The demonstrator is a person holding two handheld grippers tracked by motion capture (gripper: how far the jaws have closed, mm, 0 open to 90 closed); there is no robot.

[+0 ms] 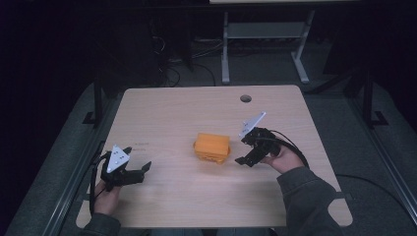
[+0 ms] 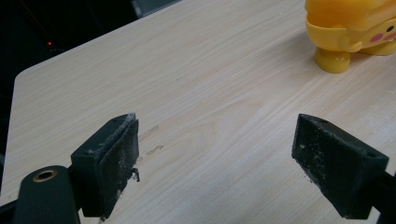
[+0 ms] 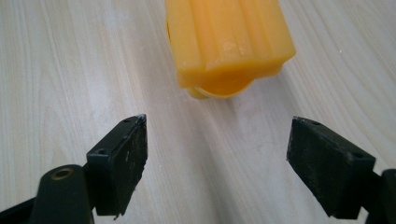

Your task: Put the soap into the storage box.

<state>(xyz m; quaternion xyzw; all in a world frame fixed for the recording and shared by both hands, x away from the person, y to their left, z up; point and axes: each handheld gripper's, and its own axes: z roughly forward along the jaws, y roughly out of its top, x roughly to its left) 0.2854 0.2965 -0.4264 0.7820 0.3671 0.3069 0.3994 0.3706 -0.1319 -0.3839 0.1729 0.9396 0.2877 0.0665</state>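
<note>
Left gripper (image 1: 138, 169) held at near-left table (image 1: 167, 206) edge, jaws apart, nothing gripped. Right gripper (image 1: 243, 150) held just right of orange toy (image 1: 212, 146), jaws apart. Toy placed mid-table.

A lab or test room: a bare wooden desk (image 1: 162, 113) with a cable hole (image 1: 246, 98), loose cables (image 1: 169, 69) on grey carpet behind it, and beside those a metal-framed bench (image 1: 265, 44).
</note>
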